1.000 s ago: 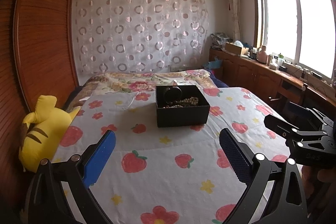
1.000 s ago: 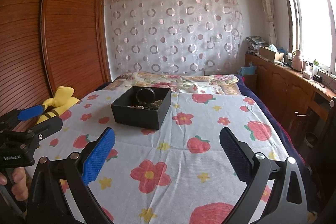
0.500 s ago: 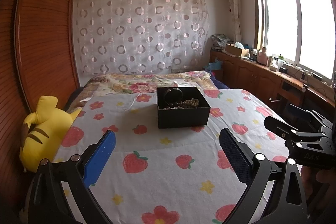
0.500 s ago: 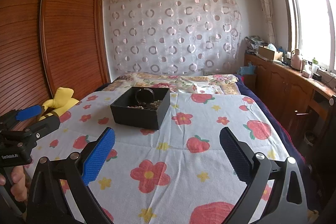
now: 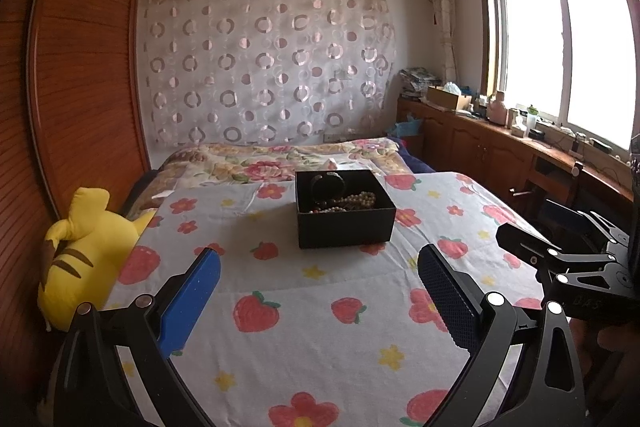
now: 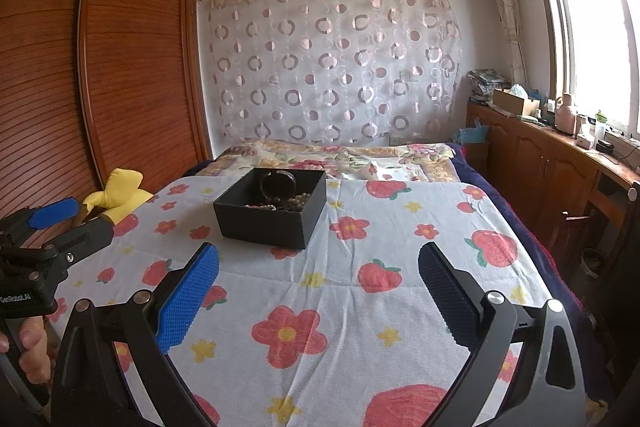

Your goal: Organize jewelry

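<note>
Bed with a jewelry box, both grippers poised apart above the sheet

A soft strawberry-and-flower sheet (image 5: 320, 307) spans the bed; mid-bed sits a square matte black box (image 5: 346, 223) holding a dark bangle (image 5: 326, 183) and pale beads (image 5: 356, 199). Bare cloth surrounds it. Left gripper (image 5: 318, 291) and right gripper (image 6: 318, 291) hover spread wide, empty, textured pads facing in.

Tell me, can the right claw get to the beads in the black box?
Probably yes. The right claw is open, the black box has no lid, and only bare bedsheet lies between them; the beads sit exposed.
</note>
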Demonstrator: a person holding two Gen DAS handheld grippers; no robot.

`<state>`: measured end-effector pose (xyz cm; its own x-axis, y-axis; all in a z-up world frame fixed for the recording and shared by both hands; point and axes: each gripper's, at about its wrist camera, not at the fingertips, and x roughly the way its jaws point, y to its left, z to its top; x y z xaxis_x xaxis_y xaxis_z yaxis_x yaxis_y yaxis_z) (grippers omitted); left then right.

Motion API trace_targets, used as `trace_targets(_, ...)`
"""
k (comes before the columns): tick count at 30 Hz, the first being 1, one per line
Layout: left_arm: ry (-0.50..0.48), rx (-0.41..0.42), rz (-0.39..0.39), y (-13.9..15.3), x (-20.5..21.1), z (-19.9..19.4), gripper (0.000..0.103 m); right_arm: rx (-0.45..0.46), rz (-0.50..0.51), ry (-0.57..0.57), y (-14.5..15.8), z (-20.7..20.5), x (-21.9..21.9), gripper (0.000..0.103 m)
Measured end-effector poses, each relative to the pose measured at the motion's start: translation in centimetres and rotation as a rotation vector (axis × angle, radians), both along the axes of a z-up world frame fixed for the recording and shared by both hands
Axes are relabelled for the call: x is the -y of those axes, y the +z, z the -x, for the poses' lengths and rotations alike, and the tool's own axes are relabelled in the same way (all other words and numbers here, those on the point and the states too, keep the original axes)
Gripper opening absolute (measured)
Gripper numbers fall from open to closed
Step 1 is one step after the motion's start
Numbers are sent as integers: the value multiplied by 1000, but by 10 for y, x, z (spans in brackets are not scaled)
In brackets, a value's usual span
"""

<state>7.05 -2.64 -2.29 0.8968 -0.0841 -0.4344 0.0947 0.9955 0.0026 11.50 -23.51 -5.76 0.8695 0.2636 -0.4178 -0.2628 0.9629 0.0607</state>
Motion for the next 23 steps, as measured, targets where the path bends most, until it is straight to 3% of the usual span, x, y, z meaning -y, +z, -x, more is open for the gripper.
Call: trace_targets(23,5,-2,3,-2,0,1,95,2,1,-1,-1,1,-1,101)
